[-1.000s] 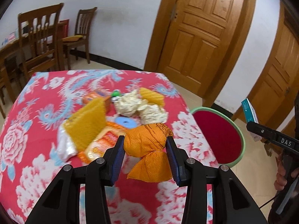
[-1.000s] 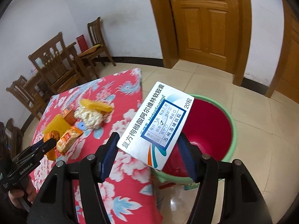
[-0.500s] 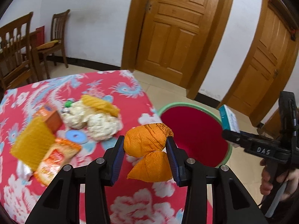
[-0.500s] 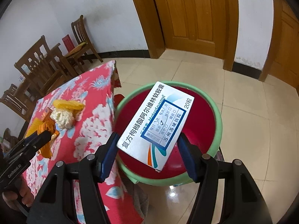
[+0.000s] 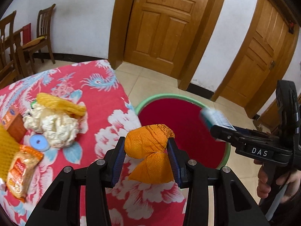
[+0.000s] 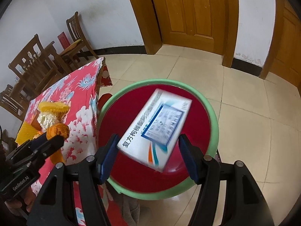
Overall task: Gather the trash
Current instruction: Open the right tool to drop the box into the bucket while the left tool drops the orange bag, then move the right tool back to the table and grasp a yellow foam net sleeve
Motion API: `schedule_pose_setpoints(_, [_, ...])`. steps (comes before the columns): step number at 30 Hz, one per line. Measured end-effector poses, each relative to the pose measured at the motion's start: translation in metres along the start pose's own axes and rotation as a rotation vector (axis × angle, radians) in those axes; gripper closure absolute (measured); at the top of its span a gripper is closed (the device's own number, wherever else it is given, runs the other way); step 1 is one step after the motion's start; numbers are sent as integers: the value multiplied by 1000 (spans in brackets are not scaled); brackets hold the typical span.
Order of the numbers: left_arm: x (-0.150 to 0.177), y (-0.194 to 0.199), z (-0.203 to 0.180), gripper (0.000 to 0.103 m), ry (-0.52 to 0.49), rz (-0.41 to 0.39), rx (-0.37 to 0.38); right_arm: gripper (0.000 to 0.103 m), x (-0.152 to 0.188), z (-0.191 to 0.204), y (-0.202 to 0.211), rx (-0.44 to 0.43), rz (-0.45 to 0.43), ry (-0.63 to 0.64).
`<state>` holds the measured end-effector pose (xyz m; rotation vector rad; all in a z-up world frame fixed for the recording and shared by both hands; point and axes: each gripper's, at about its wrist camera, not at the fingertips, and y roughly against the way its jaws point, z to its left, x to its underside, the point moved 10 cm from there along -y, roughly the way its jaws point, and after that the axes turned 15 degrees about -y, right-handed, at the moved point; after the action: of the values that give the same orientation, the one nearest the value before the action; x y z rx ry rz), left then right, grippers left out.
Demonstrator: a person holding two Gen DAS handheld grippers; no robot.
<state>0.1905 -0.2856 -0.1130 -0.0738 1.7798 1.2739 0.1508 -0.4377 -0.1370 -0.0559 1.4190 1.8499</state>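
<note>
— Checked the left tool (image 5: 146,140)?

— Did. Found it clenched on the orange bundle (image 5: 148,146), both blue pads pressed into its sides, twisted tail hanging below. Held it up off the cloth, above the table (image 5: 105,124) edge nearest the basin (image 5: 169,95).

— And the right tool (image 6: 148,137)?

— Saw it poised over the red basin with the green rim, set on the floor against that same edge. Had the white medicine box (image 6: 160,124) slanted between its pads, grasped by the look of it, though the box came out blurred.

— Noticed anything left on the table?

— Counted a crumpled white wad (image 5: 56,128) with yellow mesh (image 5: 60,103) lying across it, towards the far edge. Spotted a blue disc (image 5: 38,142) just beside the wad, a snack packet (image 5: 20,169) nearer, and an orange carton (image 5: 11,120) at the left.
</note>
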Motion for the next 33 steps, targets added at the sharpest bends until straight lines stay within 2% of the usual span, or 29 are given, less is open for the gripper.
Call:
schedule_pose_setpoints(2, [0, -5, -3, 58, -6, 7, 4, 34, -3, -2, 0, -4, -6, -6])
schedule_pose_setpoints(14, [-6, -34, -23, 57, -42, 34, 31, 34, -15, -12, 21, -38, -59, -55])
schedule_pose_setpoints(18, [-8, -39, -33, 53, -56, 34, 55, 34, -19, -19, 28, -39, -82, -73])
schedule_pose_setpoints(22, [-9, -38, -36, 37, -59, 27, 49, 34, -21, -25, 32, -34, -91, -91])
schedule_pose_setpoints(33, [-11, -9, -21, 37, -28, -10, 23, 34, -12, -12, 40, -61, -86, -75])
